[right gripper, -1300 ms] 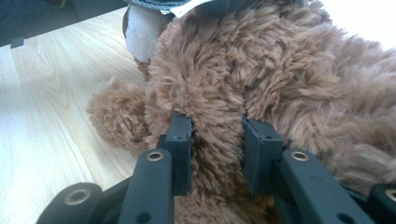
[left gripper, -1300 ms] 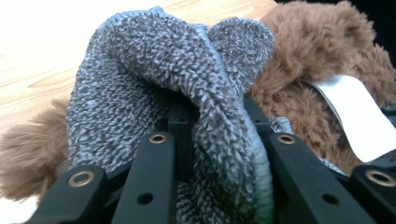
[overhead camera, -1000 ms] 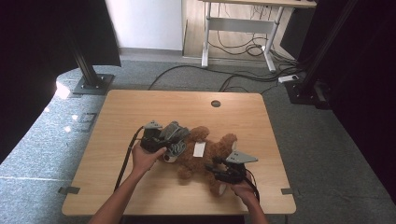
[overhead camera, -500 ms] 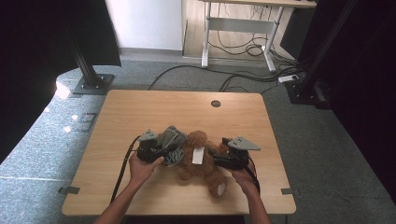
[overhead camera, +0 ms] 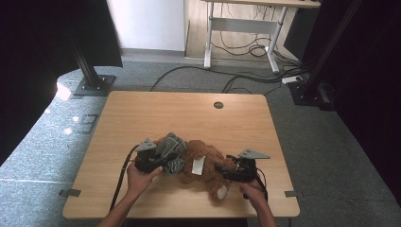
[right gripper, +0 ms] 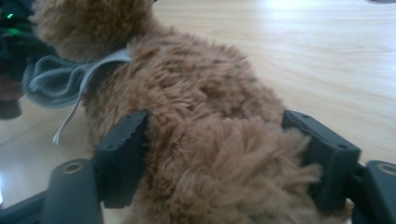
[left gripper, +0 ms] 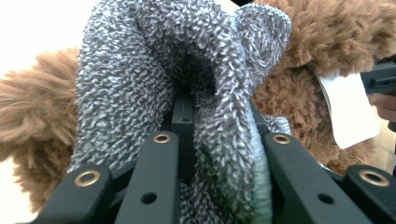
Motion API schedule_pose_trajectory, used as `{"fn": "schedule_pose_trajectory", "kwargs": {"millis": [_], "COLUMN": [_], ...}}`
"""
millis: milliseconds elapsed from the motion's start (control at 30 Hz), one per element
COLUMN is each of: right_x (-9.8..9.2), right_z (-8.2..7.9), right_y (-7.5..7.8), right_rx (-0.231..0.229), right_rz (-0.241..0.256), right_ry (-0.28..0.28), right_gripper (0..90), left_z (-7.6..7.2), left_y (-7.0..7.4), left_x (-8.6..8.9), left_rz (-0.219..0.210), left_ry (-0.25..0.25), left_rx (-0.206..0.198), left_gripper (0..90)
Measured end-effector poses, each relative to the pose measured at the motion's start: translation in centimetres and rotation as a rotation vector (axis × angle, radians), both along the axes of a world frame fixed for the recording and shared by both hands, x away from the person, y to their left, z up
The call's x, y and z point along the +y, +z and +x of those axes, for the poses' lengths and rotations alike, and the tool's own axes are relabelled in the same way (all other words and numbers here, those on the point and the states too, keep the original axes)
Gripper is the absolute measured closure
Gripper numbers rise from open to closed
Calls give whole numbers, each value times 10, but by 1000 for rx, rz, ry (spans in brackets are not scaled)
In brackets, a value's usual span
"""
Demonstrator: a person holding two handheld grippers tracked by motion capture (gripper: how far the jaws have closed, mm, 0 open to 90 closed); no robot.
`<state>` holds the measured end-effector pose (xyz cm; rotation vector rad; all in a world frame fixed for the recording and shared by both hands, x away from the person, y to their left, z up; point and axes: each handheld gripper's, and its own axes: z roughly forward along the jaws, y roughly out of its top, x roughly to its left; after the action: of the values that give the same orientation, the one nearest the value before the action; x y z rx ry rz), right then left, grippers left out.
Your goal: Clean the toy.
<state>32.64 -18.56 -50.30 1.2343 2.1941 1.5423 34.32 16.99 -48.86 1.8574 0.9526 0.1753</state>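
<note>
A brown teddy bear lies on the wooden table near its front edge, a white tag on its body. A grey knitted cloth is bunched at the bear's left end. My left gripper is shut on that grey cloth, which wraps over its jaws, with brown fur behind. My right gripper comes in from the right. Its jaws press into the bear's fur from both sides, one pad sunk into the plush.
A round cable hole sits at the table's far edge. On the carpet beyond stand a black stand base, a white desk frame and loose cables. Bare wood stretches behind the bear.
Both grippers and the bear have drifted toward the table's front edge. The right gripper, higher half a second ago, dropped back down by the bear's lower end.
</note>
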Motion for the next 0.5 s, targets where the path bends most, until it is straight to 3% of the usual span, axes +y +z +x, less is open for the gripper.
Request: {"fn": "schedule_pose_trajectory", "kwargs": {"millis": [67,167,267,433,500], "right_x": [3,6,7,6,7], "right_z": [-1,-3,-4,-4,-4], "right_y": [0,1,1,0,-1], "right_rx": [-4,-25,-39,-73,-80], "right_rz": [-1,-18,-34,-47,-41], "right_ry": [23,48,39,27,47], "right_gripper": [330,480,611,672,675], "left_z": [-2,-4,-7,-13,-15], "left_y": [-1,-1,6,24,34], "left_x": [1,2,0,-17,-37], "left_rz": [1,-11,-33,-68,-97], "left_ry": [-2,-7,-24,-78,-131], "left_rx": [3,15,15,-16,-24], "left_gripper": [740,739,737,738,737]}}
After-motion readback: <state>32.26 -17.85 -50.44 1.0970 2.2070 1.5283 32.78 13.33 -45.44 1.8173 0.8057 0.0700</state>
